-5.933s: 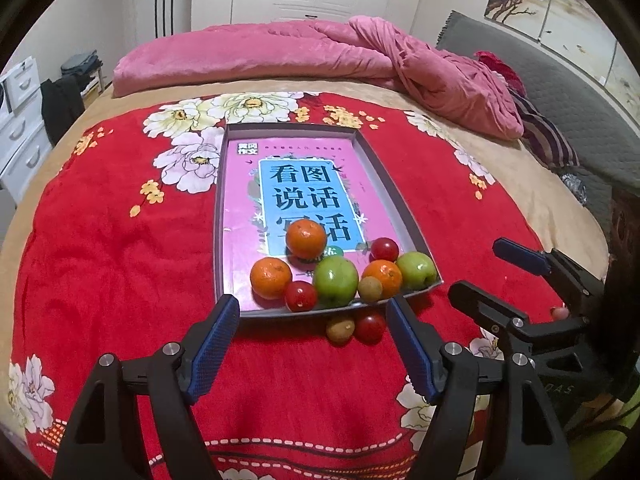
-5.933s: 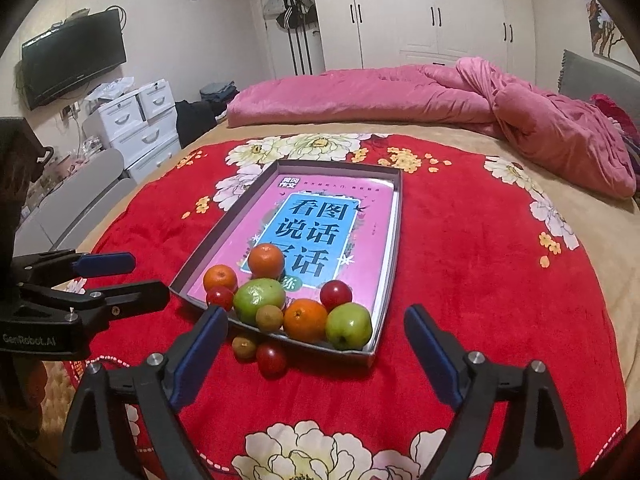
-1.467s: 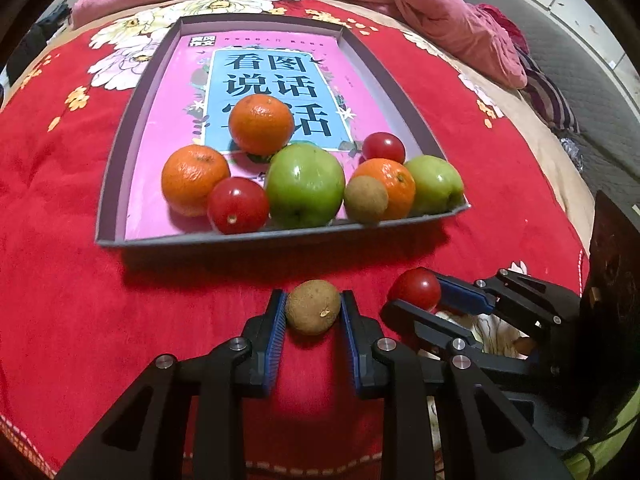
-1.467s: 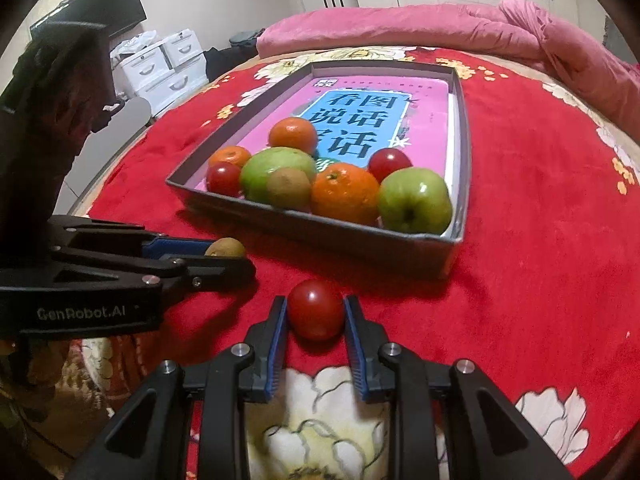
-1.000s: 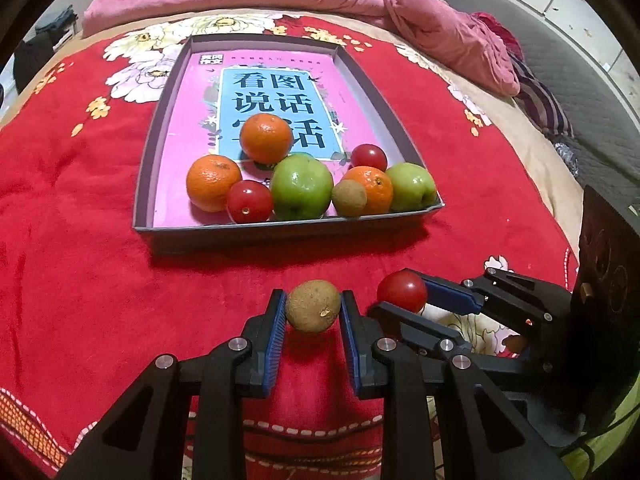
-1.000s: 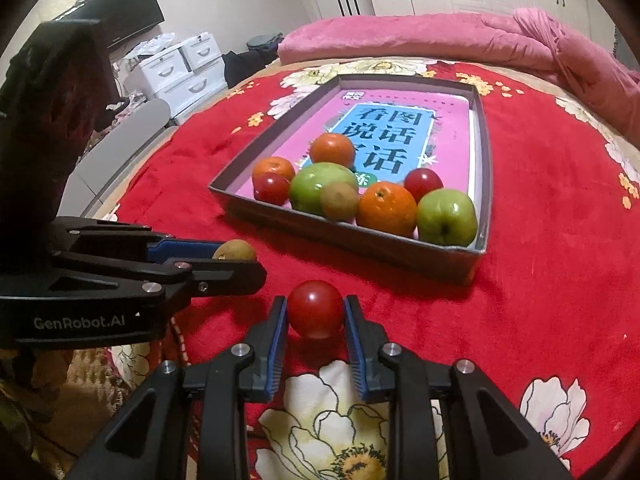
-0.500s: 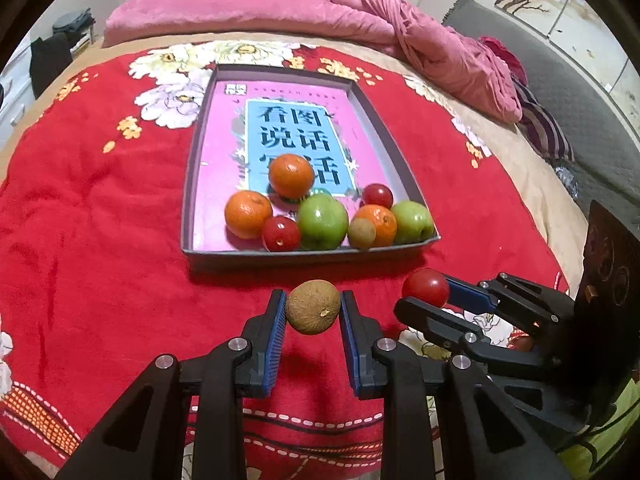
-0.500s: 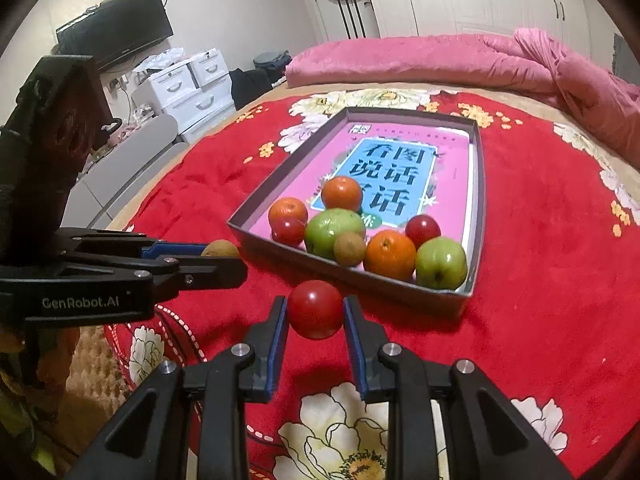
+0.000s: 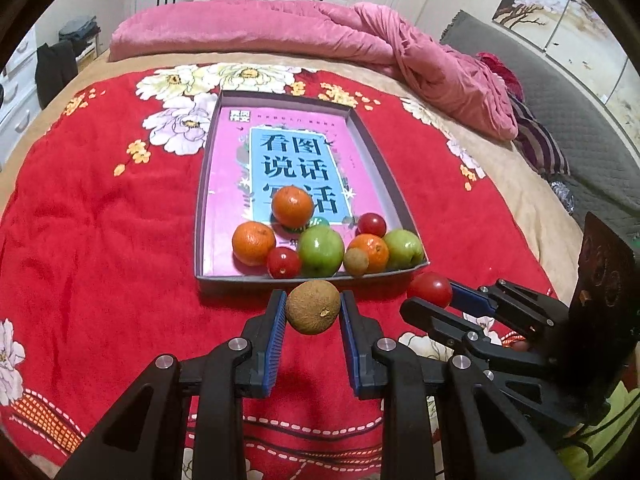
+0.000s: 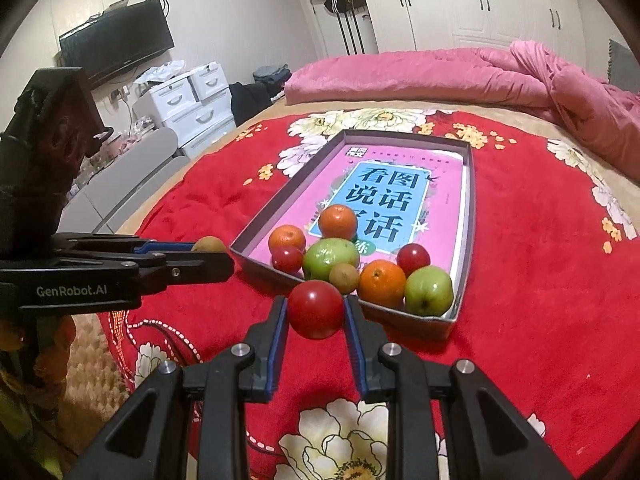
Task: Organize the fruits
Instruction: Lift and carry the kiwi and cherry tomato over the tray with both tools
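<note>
The left gripper was closed on a brown kiwi, pinched between its blue pads, and the right gripper was likewise closed on a red tomato. Both fruits hung clear of the blanket, just short of the near wall of the shallow cardboard tray. The tray lay straight ahead of both grippers, its long axis running away from them toward the pillow end of the bed, so each load had only to go forward and over that near wall. The left gripper sat opposite the middle of the wall; the right one was off toward the tray's right corner, beside the green apple. Seven fruits were already crowded against the near wall: oranges, a large green apple, small tomatoes and a second kiwi. Open space on the pink book cover lay farther in, which looked the safer spot to drop. The surface was a soft red floral blanket on a bed, a pink duvet heaped behind, in a bedroom with white wardrobes, a white drawer unit and a wall television.
</note>
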`<state>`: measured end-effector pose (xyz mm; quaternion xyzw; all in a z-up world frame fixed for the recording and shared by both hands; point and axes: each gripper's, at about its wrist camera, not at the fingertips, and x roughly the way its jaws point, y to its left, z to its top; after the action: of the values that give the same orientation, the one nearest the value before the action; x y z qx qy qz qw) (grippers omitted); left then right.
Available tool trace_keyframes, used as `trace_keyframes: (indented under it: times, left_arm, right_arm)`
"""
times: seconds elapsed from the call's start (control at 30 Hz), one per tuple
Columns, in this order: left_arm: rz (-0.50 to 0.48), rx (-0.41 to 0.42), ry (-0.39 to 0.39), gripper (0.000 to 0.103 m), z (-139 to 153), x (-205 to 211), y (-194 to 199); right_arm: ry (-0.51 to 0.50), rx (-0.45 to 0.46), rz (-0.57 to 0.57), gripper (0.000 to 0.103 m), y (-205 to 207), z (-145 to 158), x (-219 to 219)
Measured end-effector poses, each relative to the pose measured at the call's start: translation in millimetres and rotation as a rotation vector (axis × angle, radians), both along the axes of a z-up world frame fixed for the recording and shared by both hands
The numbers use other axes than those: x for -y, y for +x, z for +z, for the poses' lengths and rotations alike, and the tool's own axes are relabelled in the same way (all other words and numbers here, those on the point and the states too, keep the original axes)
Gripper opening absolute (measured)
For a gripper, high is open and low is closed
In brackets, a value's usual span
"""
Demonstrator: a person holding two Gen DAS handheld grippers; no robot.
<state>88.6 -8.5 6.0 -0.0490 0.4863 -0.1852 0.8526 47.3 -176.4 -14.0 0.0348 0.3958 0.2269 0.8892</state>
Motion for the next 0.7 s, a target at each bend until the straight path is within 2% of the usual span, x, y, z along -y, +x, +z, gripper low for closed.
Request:
trace_keyframes:
  times: [0.7]
  left_arm:
    - [0.031,0.034,0.001,0.027,6.6,4.3,44.4]
  right_arm:
    - [-0.025,0.037,-0.024,0.028,38.7,11.9,-0.3]
